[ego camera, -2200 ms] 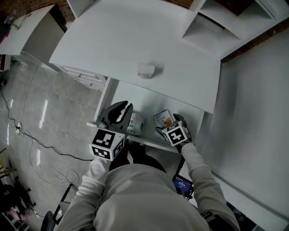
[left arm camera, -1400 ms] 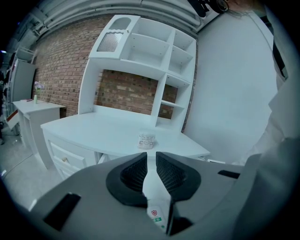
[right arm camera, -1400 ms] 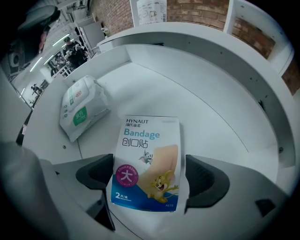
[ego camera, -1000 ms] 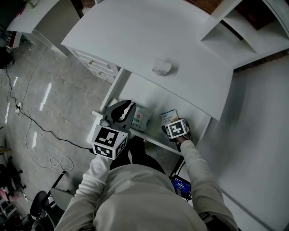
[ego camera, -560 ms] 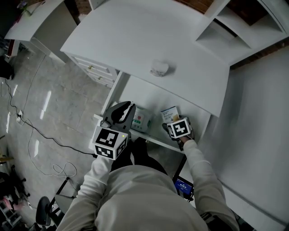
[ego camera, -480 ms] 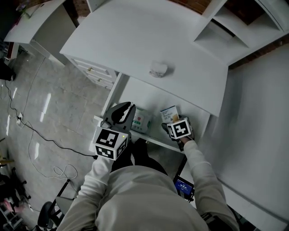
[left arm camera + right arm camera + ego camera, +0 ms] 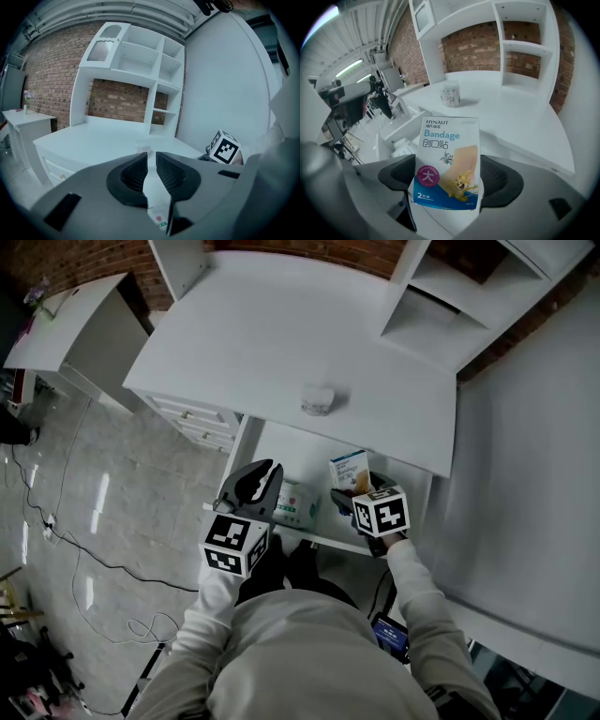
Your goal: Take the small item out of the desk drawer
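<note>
The white desk drawer [image 7: 302, 448] stands pulled out under the desktop. My right gripper [image 7: 355, 487] is shut on a small blue and white bandage box [image 7: 350, 471], holding it upright above the drawer's right part. In the right gripper view the box [image 7: 447, 161] fills the space between the jaws of that gripper [image 7: 449, 177]. My left gripper [image 7: 254, 483] hovers at the drawer's front left, jaws shut with nothing between them, as the left gripper view [image 7: 151, 168] also shows. A white pack with green print [image 7: 298, 505] lies in the drawer beside it.
A small white jar [image 7: 318, 399] sits on the desktop [image 7: 281, 324] near its front edge. A hutch with open shelves [image 7: 431, 292] stands at the back right. A white drawer cabinet [image 7: 192, 415] is to the left. Cables [image 7: 56, 531] lie on the floor.
My right gripper has lifted the bandage box up and a little back from the drawer floor. The left gripper stays at the drawer's front left. The head view has shifted.
</note>
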